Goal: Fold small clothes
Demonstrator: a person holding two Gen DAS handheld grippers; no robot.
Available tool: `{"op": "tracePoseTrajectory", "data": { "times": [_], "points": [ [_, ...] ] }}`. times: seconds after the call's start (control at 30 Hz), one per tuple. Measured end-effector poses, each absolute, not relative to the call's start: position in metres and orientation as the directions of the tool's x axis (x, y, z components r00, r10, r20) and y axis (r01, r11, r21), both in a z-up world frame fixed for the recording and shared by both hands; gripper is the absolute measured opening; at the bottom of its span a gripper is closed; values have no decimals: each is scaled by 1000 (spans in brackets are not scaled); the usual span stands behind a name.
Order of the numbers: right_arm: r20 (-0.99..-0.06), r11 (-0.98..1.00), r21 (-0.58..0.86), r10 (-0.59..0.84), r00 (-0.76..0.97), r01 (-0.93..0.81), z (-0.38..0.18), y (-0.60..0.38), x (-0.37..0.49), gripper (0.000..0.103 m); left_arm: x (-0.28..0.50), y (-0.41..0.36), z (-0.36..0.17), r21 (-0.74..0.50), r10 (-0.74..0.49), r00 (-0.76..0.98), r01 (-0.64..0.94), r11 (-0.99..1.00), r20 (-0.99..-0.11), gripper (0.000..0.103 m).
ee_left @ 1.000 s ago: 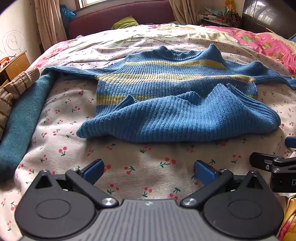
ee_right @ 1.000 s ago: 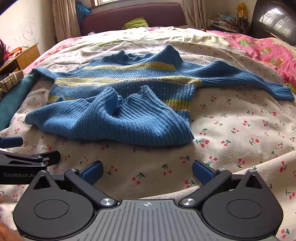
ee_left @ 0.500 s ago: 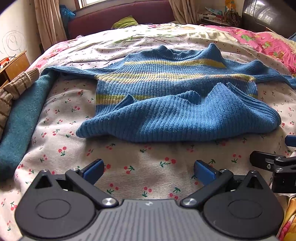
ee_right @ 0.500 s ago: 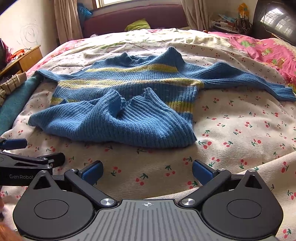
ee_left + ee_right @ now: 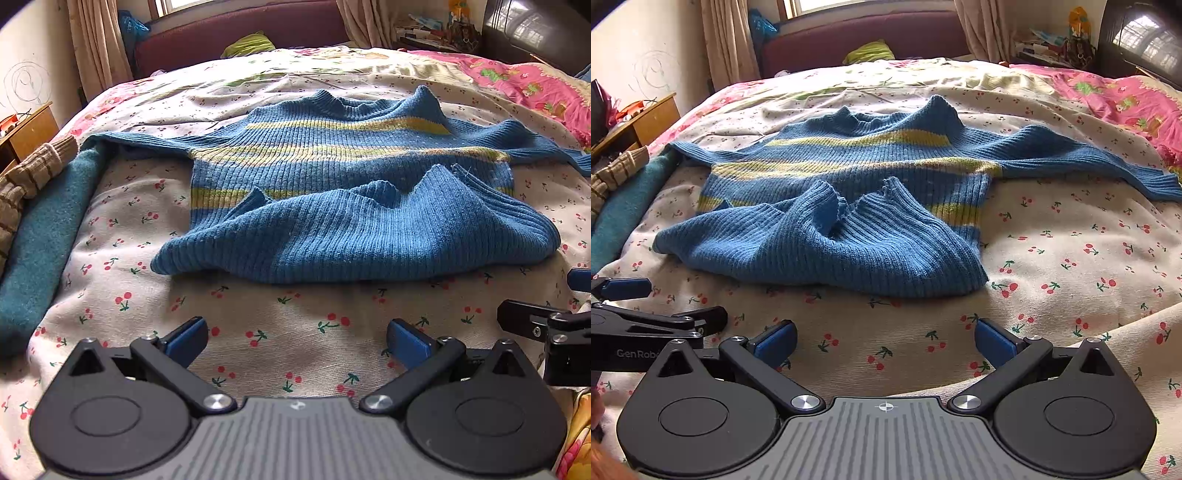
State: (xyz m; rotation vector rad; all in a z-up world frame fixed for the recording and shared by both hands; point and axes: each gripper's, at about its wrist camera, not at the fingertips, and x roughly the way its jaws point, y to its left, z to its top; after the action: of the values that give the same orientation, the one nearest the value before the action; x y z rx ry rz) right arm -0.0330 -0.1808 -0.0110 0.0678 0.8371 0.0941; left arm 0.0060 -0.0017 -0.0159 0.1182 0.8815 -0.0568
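Note:
A small blue knit sweater with yellow stripes (image 5: 351, 177) lies on the cherry-print bed, sleeves spread to both sides, its bottom hem folded up loosely over the body. It also shows in the right wrist view (image 5: 849, 206). My left gripper (image 5: 297, 338) is open and empty, low over the sheet in front of the folded edge. My right gripper (image 5: 884, 338) is open and empty, likewise just in front of the sweater. Each gripper shows at the edge of the other's view.
A teal garment (image 5: 40, 236) and a brown striped knit (image 5: 26, 177) lie at the bed's left edge. A pink floral blanket (image 5: 524, 85) covers the far right. A wooden nightstand (image 5: 639, 122) stands left; a maroon headboard (image 5: 236, 33) is behind.
Both grippers stay open. The right wrist view has shifted a little, the sweater sitting slightly further right; the left view is nearly unchanged.

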Motion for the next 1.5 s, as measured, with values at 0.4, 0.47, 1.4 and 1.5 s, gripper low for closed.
{"op": "tracePoseTrajectory", "data": {
  "times": [0.4, 0.47, 1.4, 1.5],
  "points": [
    [-732, 992, 108, 122, 670, -63, -9, -180, -34, 102, 6, -2, -16, 81, 0, 636, 98, 992, -772, 103],
    [-730, 992, 110, 126, 671, -66, -9, -180, -34, 102, 6, -2, -16, 81, 0, 636, 98, 992, -771, 103],
    [-728, 988, 133, 148, 669, -73, -10, -181, -33, 101, 4, -3, -13, 73, -9, 643, 102, 992, -765, 103],
    [-722, 987, 144, 156, 674, -74, -8, -183, -33, 100, 3, -3, -11, 70, -14, 648, 103, 992, -761, 103]
  ]
}}
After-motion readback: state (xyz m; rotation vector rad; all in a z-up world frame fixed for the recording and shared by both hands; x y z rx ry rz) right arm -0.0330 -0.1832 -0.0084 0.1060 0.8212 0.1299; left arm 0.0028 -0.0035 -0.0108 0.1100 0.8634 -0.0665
